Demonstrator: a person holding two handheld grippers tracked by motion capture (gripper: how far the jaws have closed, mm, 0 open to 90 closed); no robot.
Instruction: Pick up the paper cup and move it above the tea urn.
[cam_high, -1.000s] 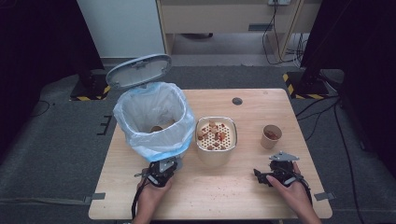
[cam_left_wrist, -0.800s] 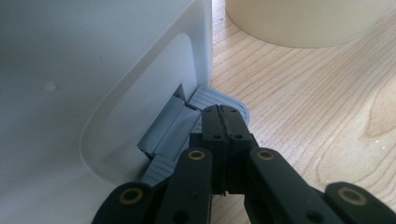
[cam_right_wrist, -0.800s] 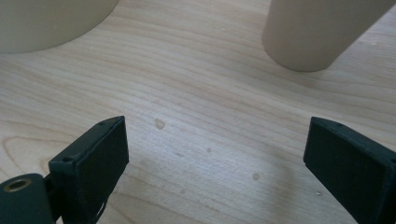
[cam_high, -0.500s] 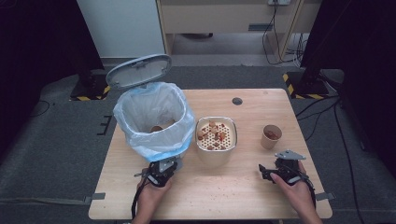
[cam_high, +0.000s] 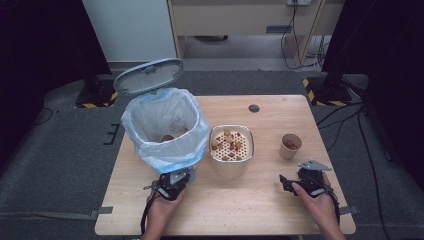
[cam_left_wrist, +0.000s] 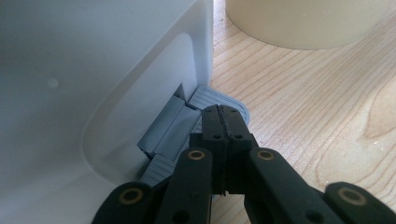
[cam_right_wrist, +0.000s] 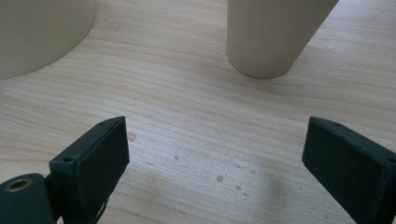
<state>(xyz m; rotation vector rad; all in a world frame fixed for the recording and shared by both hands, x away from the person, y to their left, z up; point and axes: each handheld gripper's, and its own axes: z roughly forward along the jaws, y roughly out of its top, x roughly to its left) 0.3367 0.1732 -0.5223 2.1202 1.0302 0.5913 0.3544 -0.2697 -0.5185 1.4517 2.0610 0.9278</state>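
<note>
Light wood tabletop (cam_high: 260, 200). On it: white pedal bin (cam_high: 165, 131) with blue liner, lid up, at left; cream round container (cam_high: 230, 165) with perforated insert just right of the bin; small paper cup (cam_high: 290, 146) further right, apart; dark round disc (cam_high: 254, 108) near far edge.

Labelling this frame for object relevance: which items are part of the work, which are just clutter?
In play:
- left gripper, shut, on the bin pedal
- pedal bin, lid up
- right gripper, open
- paper cup
- strainer bowl

Lying about:
- small dark disc
</note>
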